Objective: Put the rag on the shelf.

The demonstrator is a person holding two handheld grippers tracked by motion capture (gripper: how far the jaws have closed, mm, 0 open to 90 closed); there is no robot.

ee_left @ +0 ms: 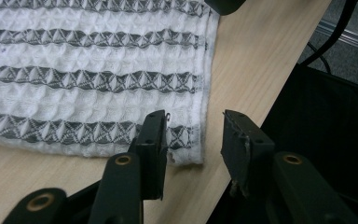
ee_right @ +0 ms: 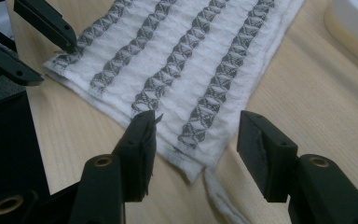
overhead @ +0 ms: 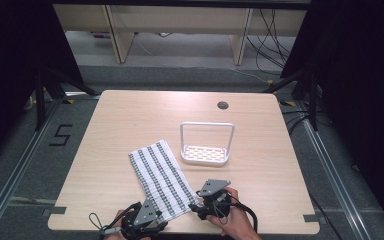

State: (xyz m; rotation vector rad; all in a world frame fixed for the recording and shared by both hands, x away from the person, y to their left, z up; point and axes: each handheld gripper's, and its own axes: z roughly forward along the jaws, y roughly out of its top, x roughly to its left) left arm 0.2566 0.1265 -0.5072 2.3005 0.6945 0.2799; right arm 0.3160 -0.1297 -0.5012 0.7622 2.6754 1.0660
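A white waffle-weave towel [overhead: 160, 175] with grey stripes lies flat and askew on the wooden table [overhead: 125, 115], its near end at the front edge. My left gripper [overhead: 163, 223] stands open at the towel's near left corner. In the left gripper view one jaw rests over the towel [ee_left: 88, 70] while the other hangs past the table edge, with the left gripper [ee_left: 193, 133] astride that corner. My right gripper [overhead: 196, 207] is open at the near right corner. Here the right gripper [ee_right: 198, 135] straddles the hem of the towel [ee_right: 191, 60], and the pads are not pressing it.
A white tray with a tall hoop handle [overhead: 205, 150] stands just behind the towel's right side, and its rim [ee_right: 354, 23] is close by in the right gripper view. A cable hole [overhead: 223, 105] sits near the table's far edge. Dark floor lies beyond the front edge.
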